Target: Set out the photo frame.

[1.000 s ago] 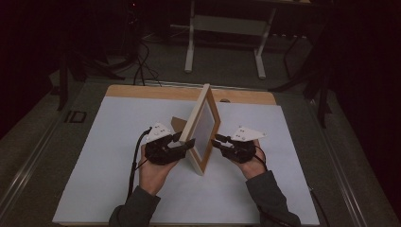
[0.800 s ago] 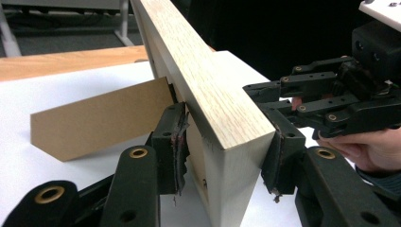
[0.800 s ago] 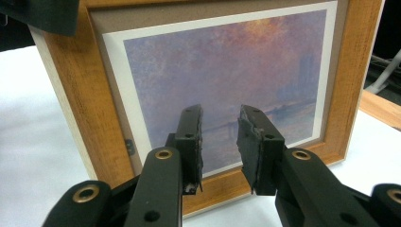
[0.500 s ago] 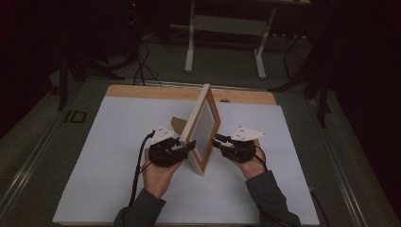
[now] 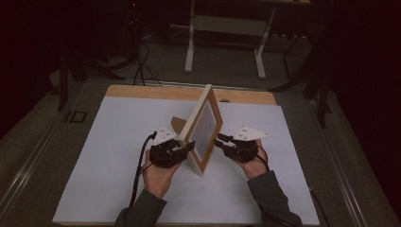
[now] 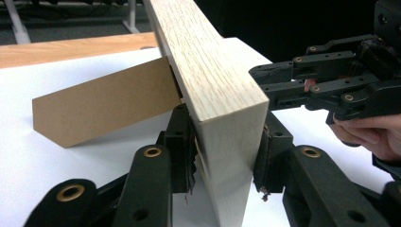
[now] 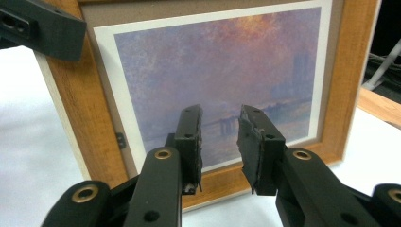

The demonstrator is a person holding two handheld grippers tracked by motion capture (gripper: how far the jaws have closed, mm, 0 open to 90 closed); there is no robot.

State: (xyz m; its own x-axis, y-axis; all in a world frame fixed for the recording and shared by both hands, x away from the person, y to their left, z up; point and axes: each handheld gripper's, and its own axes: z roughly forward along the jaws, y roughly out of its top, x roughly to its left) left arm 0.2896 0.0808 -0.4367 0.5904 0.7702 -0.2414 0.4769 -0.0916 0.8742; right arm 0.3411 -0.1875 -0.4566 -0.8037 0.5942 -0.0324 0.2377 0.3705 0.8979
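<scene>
A wooden picture frame (image 5: 204,127) stands upright on the white table top (image 5: 118,142), propped by a brown cardboard back stand (image 6: 104,104). My left gripper (image 5: 189,147) is shut on the frame's near vertical edge (image 6: 213,85), one jaw on the back and one on the front. My right gripper (image 5: 219,140) hovers just in front of the glass. In the right gripper view the painted print (image 7: 222,66) shows a hazy purple scene, and my right gripper (image 7: 220,142) stands open with a narrow gap and nothing between its pads.
The table's wooden far edge (image 5: 189,93) runs behind the frame. White table-leg stands (image 5: 224,42) and cables (image 5: 142,61) lie on the dark floor beyond. Open white surface lies to the left and right of both hands.
</scene>
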